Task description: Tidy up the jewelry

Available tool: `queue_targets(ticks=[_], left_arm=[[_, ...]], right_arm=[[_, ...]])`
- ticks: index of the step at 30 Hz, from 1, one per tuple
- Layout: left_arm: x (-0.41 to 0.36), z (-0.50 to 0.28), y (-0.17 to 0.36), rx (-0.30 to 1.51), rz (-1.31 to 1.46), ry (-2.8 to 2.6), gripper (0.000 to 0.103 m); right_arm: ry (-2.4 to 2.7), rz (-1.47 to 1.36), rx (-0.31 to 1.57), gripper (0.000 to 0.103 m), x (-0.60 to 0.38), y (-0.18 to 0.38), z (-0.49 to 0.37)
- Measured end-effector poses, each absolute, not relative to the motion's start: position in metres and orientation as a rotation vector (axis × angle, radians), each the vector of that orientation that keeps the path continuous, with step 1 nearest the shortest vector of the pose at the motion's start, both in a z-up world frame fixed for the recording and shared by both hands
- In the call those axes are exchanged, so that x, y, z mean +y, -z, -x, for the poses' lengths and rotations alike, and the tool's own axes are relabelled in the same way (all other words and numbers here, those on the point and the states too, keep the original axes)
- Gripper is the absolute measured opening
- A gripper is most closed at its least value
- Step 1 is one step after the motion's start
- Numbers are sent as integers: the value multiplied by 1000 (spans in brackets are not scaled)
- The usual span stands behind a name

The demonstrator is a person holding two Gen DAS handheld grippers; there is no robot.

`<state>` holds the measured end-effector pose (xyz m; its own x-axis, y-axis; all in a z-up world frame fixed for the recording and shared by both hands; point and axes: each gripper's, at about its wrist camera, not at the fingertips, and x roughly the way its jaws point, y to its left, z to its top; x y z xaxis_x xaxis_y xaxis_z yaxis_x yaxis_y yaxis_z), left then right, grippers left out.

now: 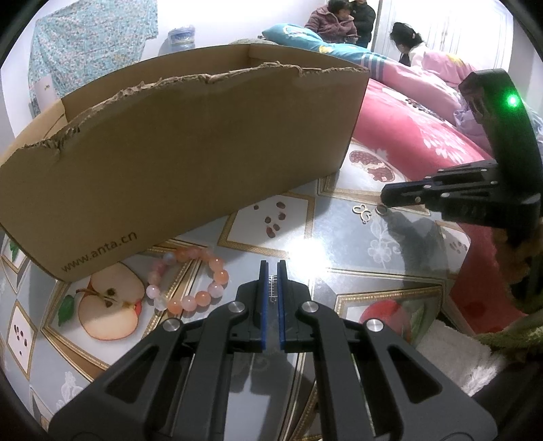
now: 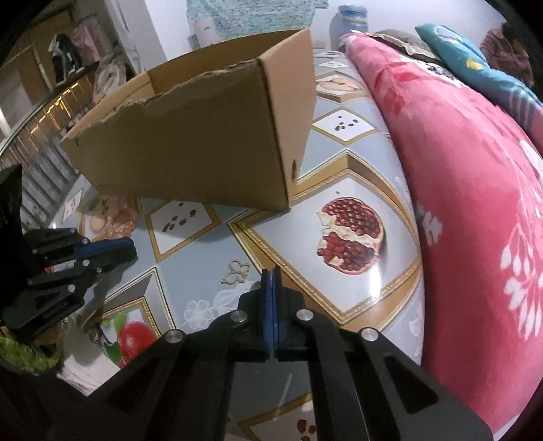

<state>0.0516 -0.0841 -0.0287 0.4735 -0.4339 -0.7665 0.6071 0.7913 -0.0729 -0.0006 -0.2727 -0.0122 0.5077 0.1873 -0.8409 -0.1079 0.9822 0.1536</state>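
I see the small gold-coloured openwork butterfly-shaped pendant [image 2: 236, 273] lying flat on the glossy fruit-patterned worktop [image 2: 190, 244], just left of centre in the right wrist view and just beside the tips of my right hand-held gripper [image 2: 271, 271]. From the left wrist view the same pendant [image 1: 361, 212] sits at right of centre, with a small round ring-like piece [image 1: 382, 210] just beside it, right at the tip of the right hand-held gripper [image 1: 385, 200]. That gripper's blue pads are pressed together; I cannot tell whether the little round piece is caught between them or only lying at the tip.

A bracelet of round pink, peach and white beads [image 1: 190, 280] lies on the worktop at lower left of centre in the left wrist view, beside a printed half apple and just in front of the brown corrugated cardboard box with a torn top edge [image 1: 190, 146]. My left hand-held gripper [image 1: 272, 268] hangs above the worktop, just right of the bracelet in the frame, its blue pads nearly together, and between them I see only something thin and pale that I cannot make out.

The box fills the upper left of both views. A pink flowered blanket [image 2: 475, 190] runs along the worktop's right edge. In the left wrist view, people [image 1: 342, 20] sit at the top, far behind.
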Motion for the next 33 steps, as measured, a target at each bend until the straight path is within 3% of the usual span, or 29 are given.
queue_targets(ticks=[18, 21, 26, 33], left_arm=[[-81, -53, 31, 877, -217, 635, 4], [-81, -52, 31, 879, -217, 635, 4], [-83, -52, 32, 880, -220, 634, 4], [-83, -51, 32, 879, -226, 632, 4]], right_arm=[[-248, 35, 1079, 1, -261, 12, 10], [-271, 61, 1063, 4, -262, 7, 10], [-332, 168, 1052, 23, -249, 10, 6], [-416, 225, 1060, 23, -246, 16, -4]])
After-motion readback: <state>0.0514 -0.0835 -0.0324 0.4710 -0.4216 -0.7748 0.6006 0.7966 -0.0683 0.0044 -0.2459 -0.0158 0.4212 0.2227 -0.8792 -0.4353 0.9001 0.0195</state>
